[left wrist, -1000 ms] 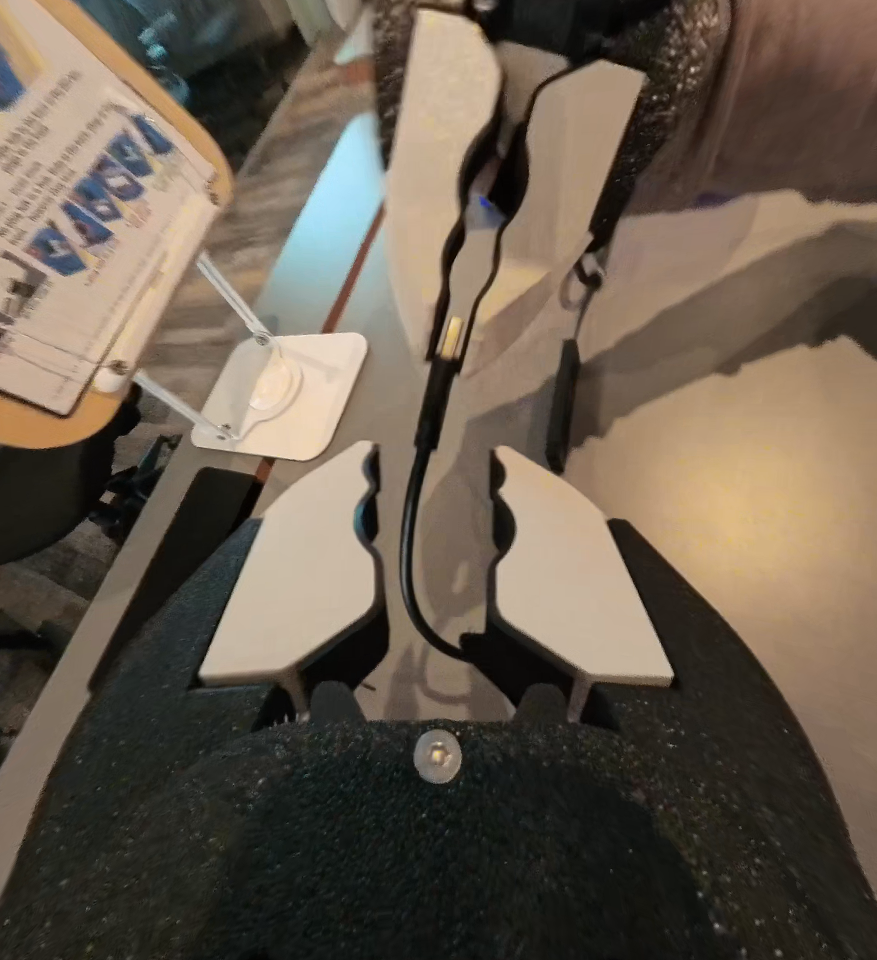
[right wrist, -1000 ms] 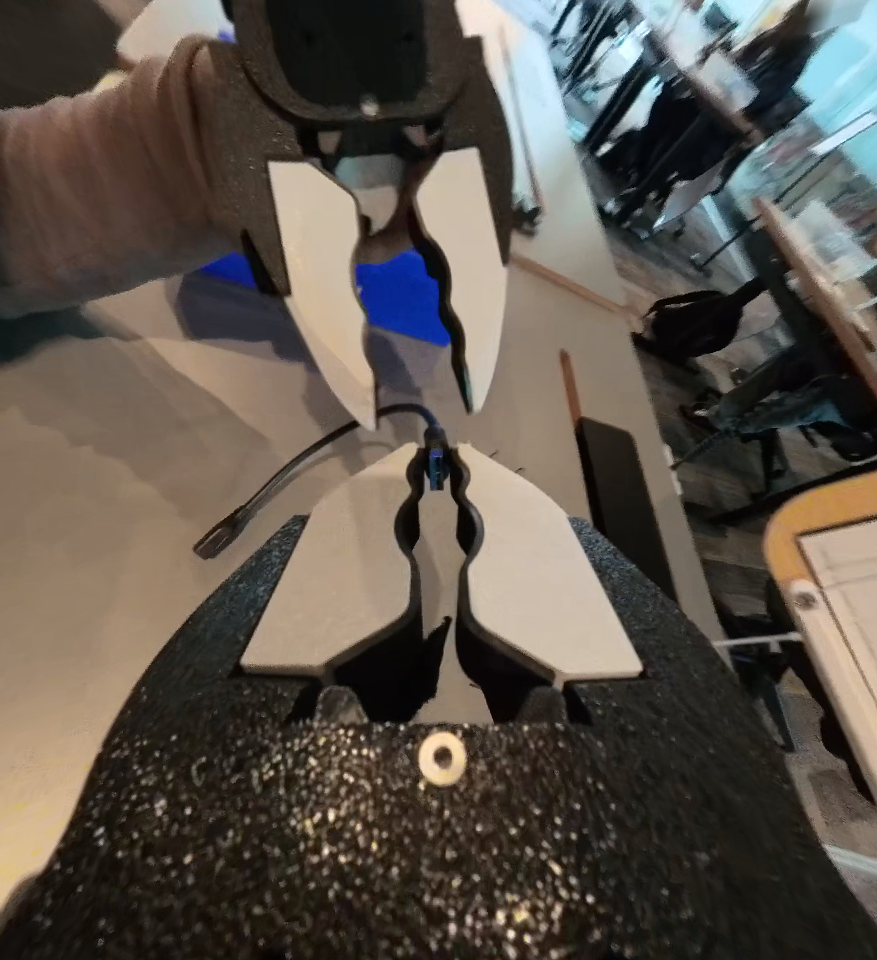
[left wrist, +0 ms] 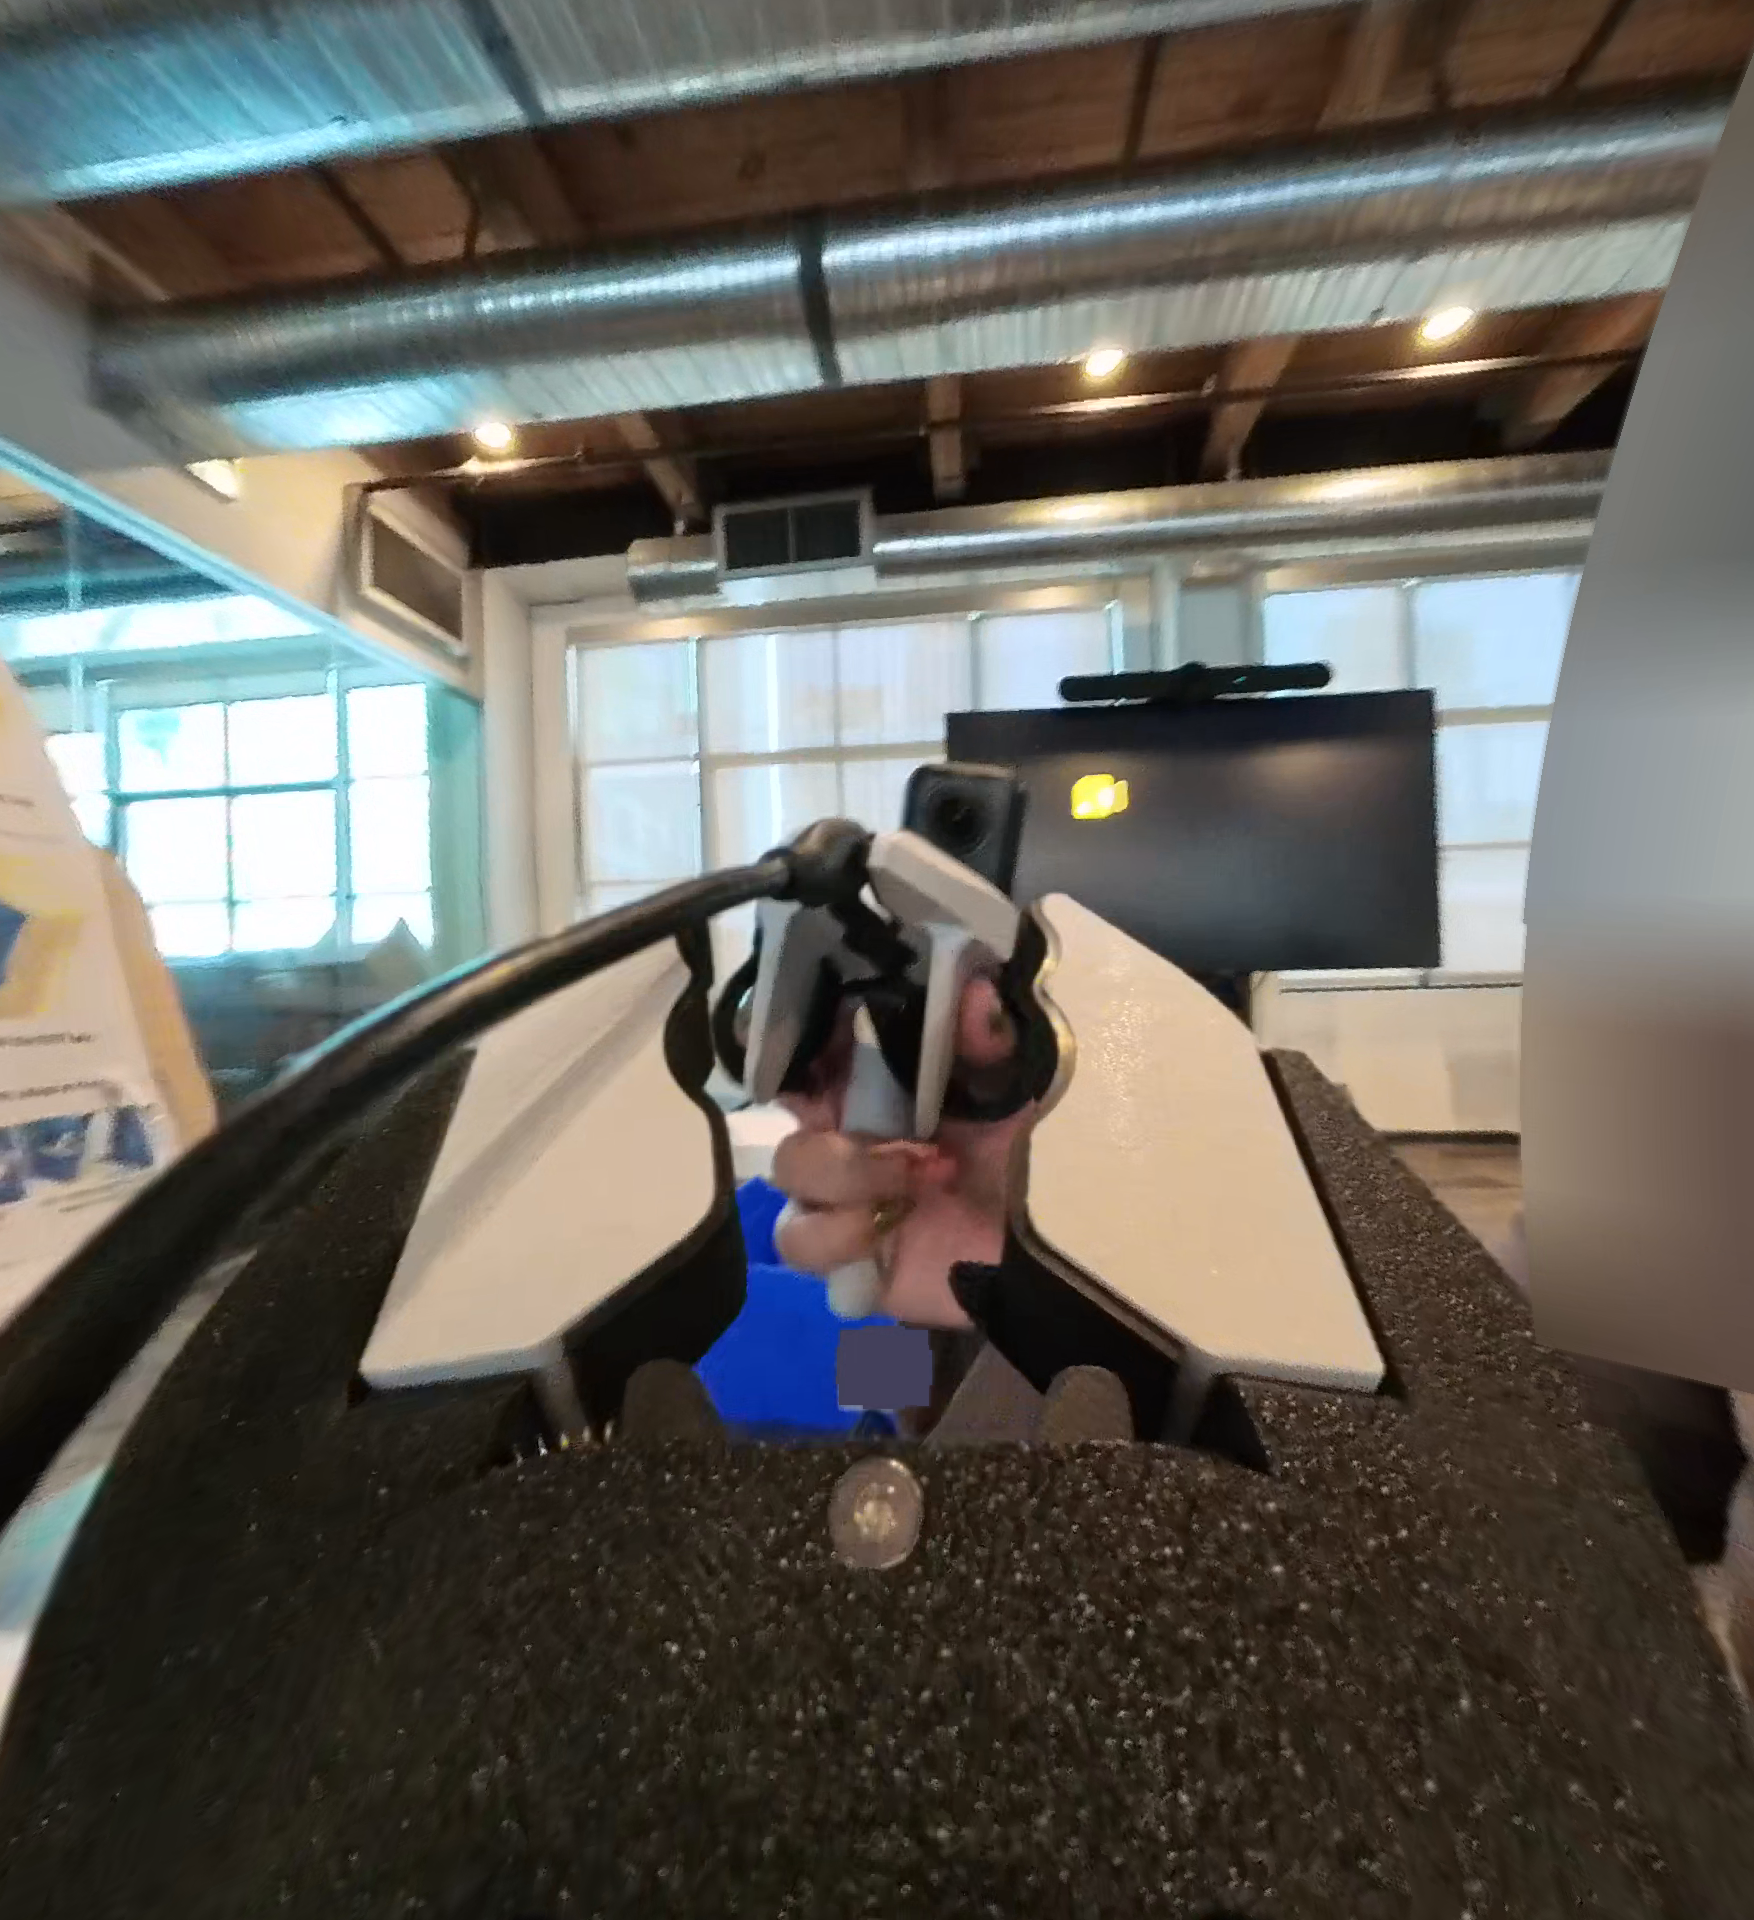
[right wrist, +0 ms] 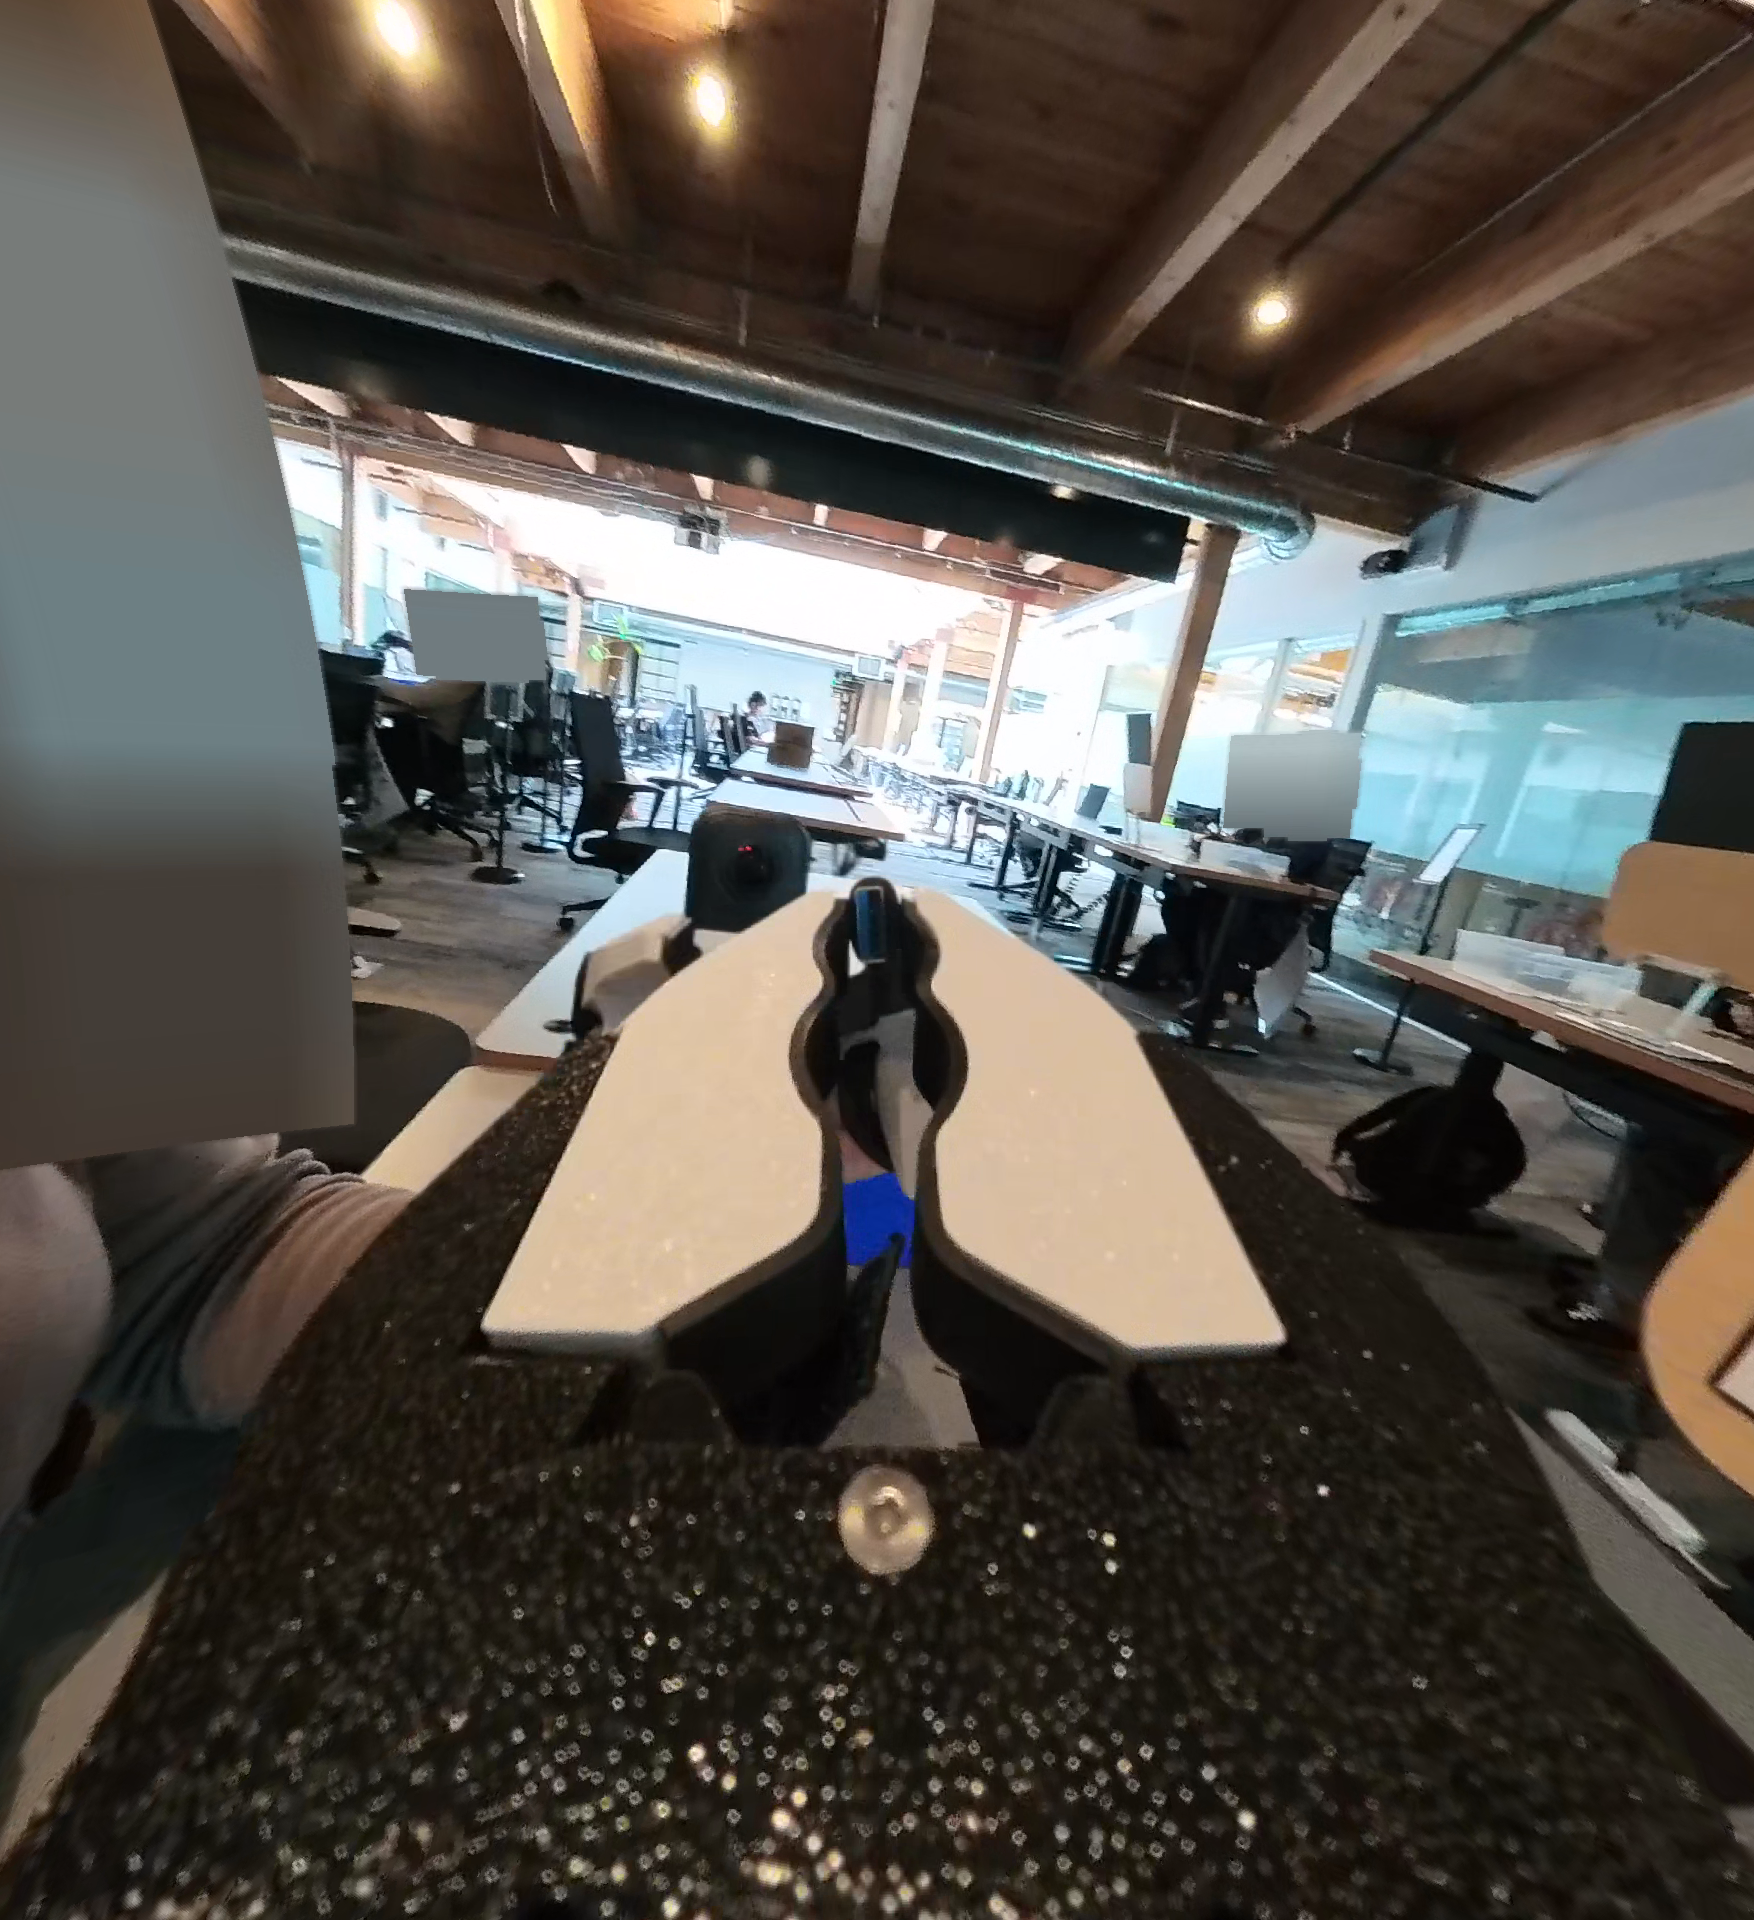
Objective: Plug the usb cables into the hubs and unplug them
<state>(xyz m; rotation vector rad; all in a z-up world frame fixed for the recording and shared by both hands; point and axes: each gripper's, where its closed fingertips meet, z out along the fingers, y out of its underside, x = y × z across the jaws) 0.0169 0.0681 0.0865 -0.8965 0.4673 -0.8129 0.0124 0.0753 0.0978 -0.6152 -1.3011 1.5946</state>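
On my left, the usb cable [left wrist: 540, 951] climbs from the lower left corner of the left wrist view and crosses over the top of my left finger, not between the two. My left gripper [left wrist: 862, 945] is spread and pinches nothing. It is lifted and looks level across the room, straight at my other gripper.

On my right, the right gripper [right wrist: 873, 894] is pressed together on the plug [right wrist: 870, 935], whose blue-tongued tip pokes out just past the fingertips. So the cable end is up in the air between my two grippers. I can't see a hub in either view, and I can't tell whether the plug sits square in the pinch.

I take this as the plug free and waiting for a port. To do it well:

- Hold the right pinch firm, so the plug can't swivel when it meets the port.
- Bring both grippers back down and find the hub first.
- Close my left gripper on the hub body to brace it.
- Clear the cable off my left finger, or it may drag and tug the plug askew.
- Line up the blue tongue with the slot, then push straight in.
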